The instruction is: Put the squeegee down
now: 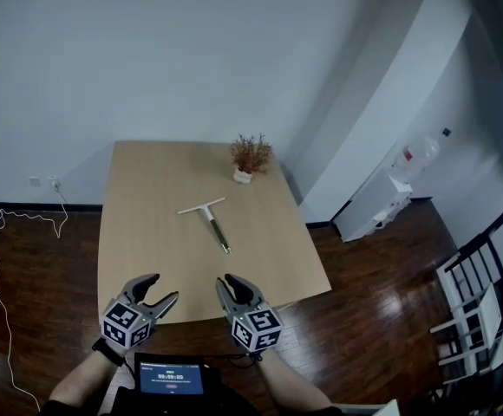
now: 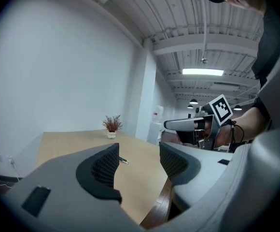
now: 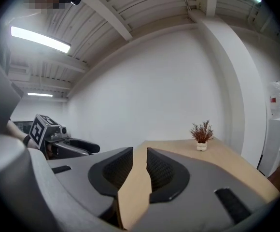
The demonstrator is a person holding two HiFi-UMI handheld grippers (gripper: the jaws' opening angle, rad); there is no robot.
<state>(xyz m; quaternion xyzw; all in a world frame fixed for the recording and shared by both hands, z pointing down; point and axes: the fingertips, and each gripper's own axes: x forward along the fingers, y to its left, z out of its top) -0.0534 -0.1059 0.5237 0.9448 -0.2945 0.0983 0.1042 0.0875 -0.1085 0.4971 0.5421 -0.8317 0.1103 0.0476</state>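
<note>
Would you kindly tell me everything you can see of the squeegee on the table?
The squeegee is a slim T-shaped tool: a pale, straight blade bar and a darker handle. It lies flat near the middle of the wooden table, blade toward the far side, handle pointing to the near right. Only the table touches it; the left gripper and right gripper hover at the near edge.
</note>
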